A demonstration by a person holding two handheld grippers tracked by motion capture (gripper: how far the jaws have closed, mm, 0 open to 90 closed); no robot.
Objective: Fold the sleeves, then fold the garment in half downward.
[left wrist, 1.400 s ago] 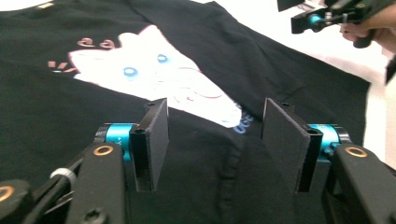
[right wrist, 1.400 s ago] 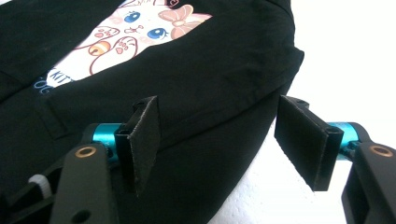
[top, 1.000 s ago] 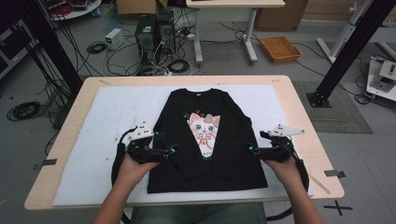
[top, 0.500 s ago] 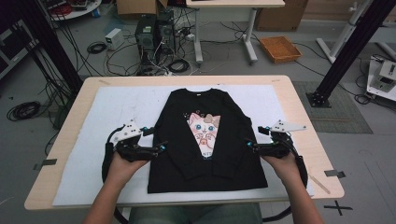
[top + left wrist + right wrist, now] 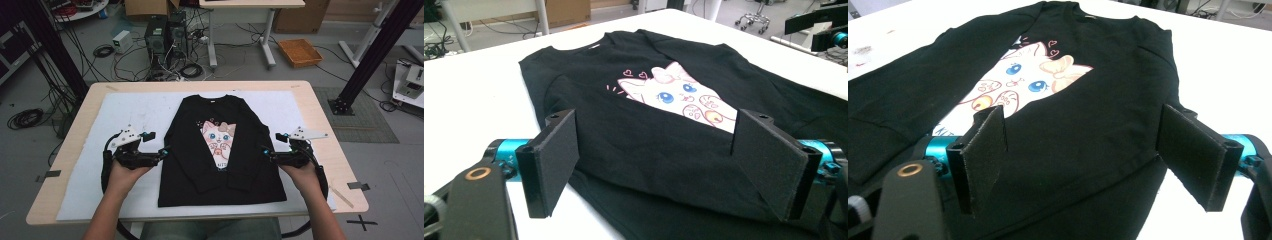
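A black sweatshirt (image 5: pixel 222 145) with a pink-and-white cat print lies flat in the middle of the table, both sleeves folded in across its front. My left gripper (image 5: pixel 161 153) sits at the shirt's left edge. Its jaws have just been opening and now stand wide, with nothing pressed between the pads. In the left gripper view the left gripper (image 5: pixel 655 120) hovers over the sweatshirt (image 5: pixel 664 150) at its edge. My right gripper (image 5: pixel 266 153) is at the shirt's right edge, also open. In the right gripper view the right gripper (image 5: pixel 1082 114) straddles the sweatshirt (image 5: pixel 1088 100) without touching it.
A white cloth (image 5: pixel 135 110) covers the wooden table (image 5: pixel 330 125) under the shirt. Small black tape marks (image 5: pixel 48 175) sit near both side edges. Beyond the table are computer towers (image 5: pixel 162 37), loose cables and a cardboard tray (image 5: pixel 299 52) on the floor.
My left hand has drawn back to the left, off the shirt toward its left edge. The right hand has stayed about where it was.
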